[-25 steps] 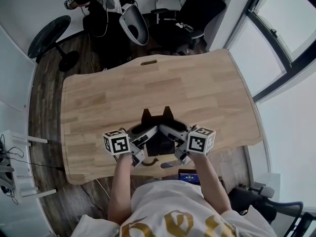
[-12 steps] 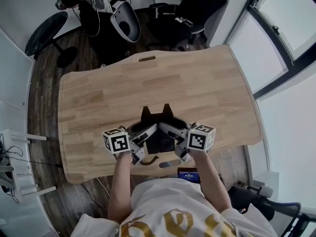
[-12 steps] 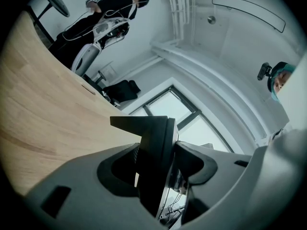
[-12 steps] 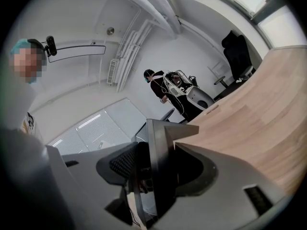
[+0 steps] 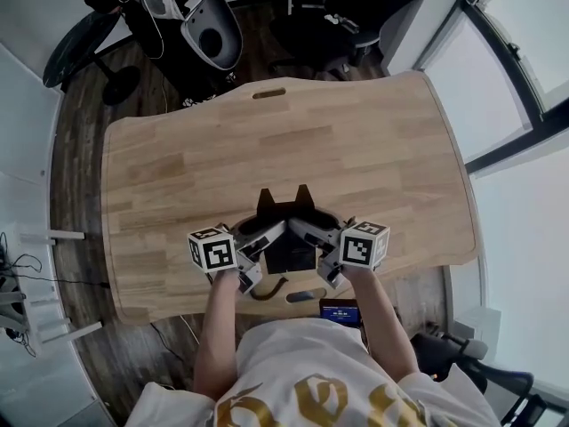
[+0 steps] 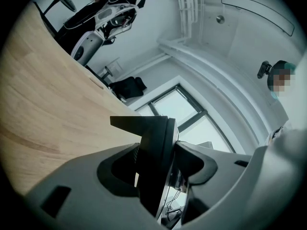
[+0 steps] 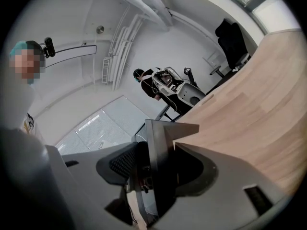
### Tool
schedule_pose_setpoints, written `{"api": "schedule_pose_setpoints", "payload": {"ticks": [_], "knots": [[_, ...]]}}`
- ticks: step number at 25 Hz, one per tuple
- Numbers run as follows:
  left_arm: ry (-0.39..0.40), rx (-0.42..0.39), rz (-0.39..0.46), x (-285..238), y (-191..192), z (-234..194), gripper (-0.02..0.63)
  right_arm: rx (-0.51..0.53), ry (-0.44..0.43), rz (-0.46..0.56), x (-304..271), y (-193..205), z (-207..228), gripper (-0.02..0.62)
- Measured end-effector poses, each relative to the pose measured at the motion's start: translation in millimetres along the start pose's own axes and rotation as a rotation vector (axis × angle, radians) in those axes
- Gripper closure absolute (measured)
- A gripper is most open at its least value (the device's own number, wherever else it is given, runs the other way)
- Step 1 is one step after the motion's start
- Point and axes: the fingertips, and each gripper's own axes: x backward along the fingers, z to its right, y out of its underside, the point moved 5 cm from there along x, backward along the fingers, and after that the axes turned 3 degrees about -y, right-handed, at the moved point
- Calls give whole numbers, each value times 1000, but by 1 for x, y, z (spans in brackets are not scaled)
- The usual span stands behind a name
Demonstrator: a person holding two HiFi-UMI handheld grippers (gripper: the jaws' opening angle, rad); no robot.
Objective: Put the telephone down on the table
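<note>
Slightly lower and closer to us now: the left hand-held gripper (image 5: 264, 241) and the right hand-held gripper (image 5: 313, 237) bring the telephone (image 5: 286, 225) down toward the worktop (image 5: 373, 158).

We have the left hand-held gripper clamped on one side edge of the black telephone and the right hand-held gripper clamped on the opposite edge. Each one's own view shows its pads pressed against the casing, with the jaws held fairly wide by it. So the telephone sits between the two sets of tips, with bare wood stretching beyond and beneath them. Whether its base already touches the wood we cannot tell. We judge the carrying nearly finished — what is left is to seat it flat, spread both pairs of jaws and draw back.
</note>
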Motion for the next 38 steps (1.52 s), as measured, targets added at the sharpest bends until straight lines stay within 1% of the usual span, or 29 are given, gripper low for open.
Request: {"api": "schedule_pose_setpoints", "payload": {"ticks": [5, 18, 38], "knots": [[-8, 25, -17, -8, -1, -21, 390, -37, 8, -19, -10, 2, 21, 368], [-16, 100, -16, -26, 5, -69, 388, -83, 30, -100, -29, 8, 66, 368], [-39, 148, -22, -45, 5, -105, 387, -135, 40, -146, -44, 8, 106, 368]]}}
